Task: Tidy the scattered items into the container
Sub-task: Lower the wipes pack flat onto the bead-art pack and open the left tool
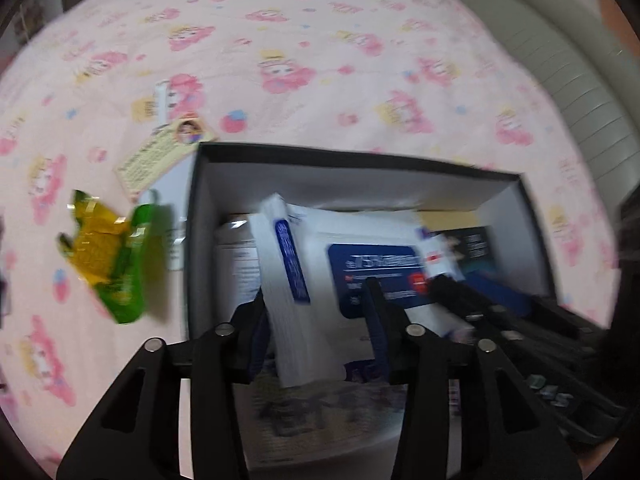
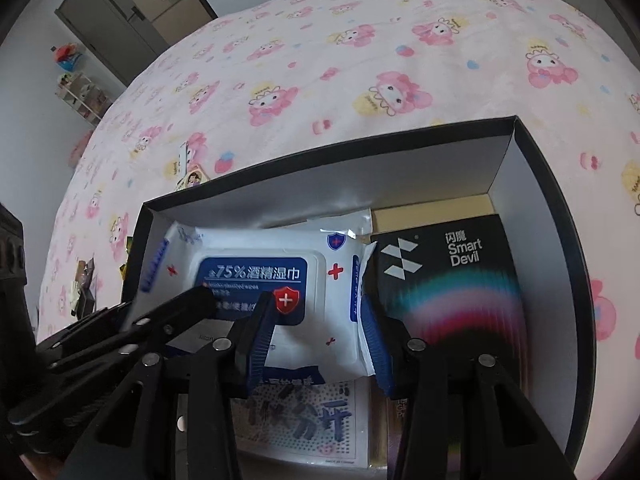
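Box [image 2: 536, 184] with black rim and white inner walls sits on pink cartoon-print bedspread [image 2: 360, 60], already partly filled. Right gripper [image 2: 320, 340] points down into it, blue pads clamped on both sides of a white wet-wipes pack [image 2: 256, 280] with blue label, pack inside the box walls. Just right of the pack, black "Smart Devil" box [image 2: 452, 280] lies in the container; a white printed card [image 2: 304, 420] lies under the pack near the front.

Left gripper [image 1: 316, 332] also reaches into the box [image 1: 320, 156], a white carton with blue stripe [image 1: 288, 280] standing tilted between its fingers; picture is blurred and a gap shows on the right-hand side, so the jaws look released rather than clenched. Right gripper's black fingers [image 1: 480, 312] show at the right of this view.

Still outside, left of the box: green-yellow snack packet [image 1: 116, 256], cream card with a cartoon face [image 1: 164, 156], both on the bedspread [image 1: 320, 40].
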{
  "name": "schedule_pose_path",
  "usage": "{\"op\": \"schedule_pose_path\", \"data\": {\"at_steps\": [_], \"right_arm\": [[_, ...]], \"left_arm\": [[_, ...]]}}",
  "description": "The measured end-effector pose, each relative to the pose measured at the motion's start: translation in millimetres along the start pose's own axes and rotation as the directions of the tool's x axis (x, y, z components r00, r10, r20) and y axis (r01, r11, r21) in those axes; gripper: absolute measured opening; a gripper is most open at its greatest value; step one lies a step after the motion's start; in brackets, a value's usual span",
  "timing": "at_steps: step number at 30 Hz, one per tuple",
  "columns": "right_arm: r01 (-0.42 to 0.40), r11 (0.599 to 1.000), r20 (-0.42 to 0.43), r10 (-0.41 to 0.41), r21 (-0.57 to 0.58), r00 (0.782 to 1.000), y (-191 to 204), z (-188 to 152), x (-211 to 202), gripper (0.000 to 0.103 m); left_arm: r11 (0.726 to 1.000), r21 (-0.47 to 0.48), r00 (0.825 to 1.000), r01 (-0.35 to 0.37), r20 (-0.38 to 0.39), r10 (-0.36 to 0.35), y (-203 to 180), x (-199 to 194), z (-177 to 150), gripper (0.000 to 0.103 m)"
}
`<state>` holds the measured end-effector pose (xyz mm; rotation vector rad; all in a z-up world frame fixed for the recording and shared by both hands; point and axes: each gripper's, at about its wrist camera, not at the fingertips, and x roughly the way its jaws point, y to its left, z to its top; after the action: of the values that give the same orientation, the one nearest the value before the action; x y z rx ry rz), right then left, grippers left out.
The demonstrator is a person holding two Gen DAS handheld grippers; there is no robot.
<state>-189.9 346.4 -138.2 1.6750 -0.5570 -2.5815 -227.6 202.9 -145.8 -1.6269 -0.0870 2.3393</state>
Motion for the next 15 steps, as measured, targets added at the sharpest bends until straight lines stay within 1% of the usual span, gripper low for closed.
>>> {"op": "schedule_pose_path", "data": {"at_steps": [1,2,3,6,9,12,14,15], "right_arm": [[-0.004,1.000,0.003,0.004,-0.005,1.000,1,0,-1,0.041],[-0.011,1.000,0.008,0.011,-0.013,1.000,2,-1,-3,0.041],[0.000,1.000,0.015,0.000,-0.028,1.000,5,-2,-5,0.041],[0.093,0.991,0.061,-0.087,-0.098,0.994,15,-7,-15,0.041],[0.146,0.978,0.113,-0.129,-0.151,0.985,21,-13,-29,0.041],[0.189,0.965,0.110,-0.171,-0.183,0.979,19,-18,-31,0.041],[0.211,0.957,0.089,-0.197,-0.199,0.976,14,-21,-29,0.041],[0.215,0.955,0.079,-0.202,-0.203,0.976,12,-22,-28,0.041]], "left_arm": [[1.000,0.006,1.000,-0.008,0.002,0.008,-2,-1,-3,0.044],[0.999,0.010,1.000,-0.030,0.007,0.030,-4,-2,-7,0.044],[0.999,0.016,0.999,-0.049,0.012,0.049,-6,-3,-11,0.044],[0.996,0.039,0.996,-0.085,0.027,0.084,-11,-8,-20,0.044],[0.989,0.077,0.991,-0.124,0.062,0.120,-14,-20,-29,0.044],[0.983,0.111,0.986,-0.144,0.097,0.133,-17,-40,-40,0.044],[0.982,0.134,0.988,-0.129,0.101,0.116,-18,-47,-46,0.044],[0.982,0.150,0.991,-0.116,0.089,0.104,-19,-48,-48,0.044]]}}
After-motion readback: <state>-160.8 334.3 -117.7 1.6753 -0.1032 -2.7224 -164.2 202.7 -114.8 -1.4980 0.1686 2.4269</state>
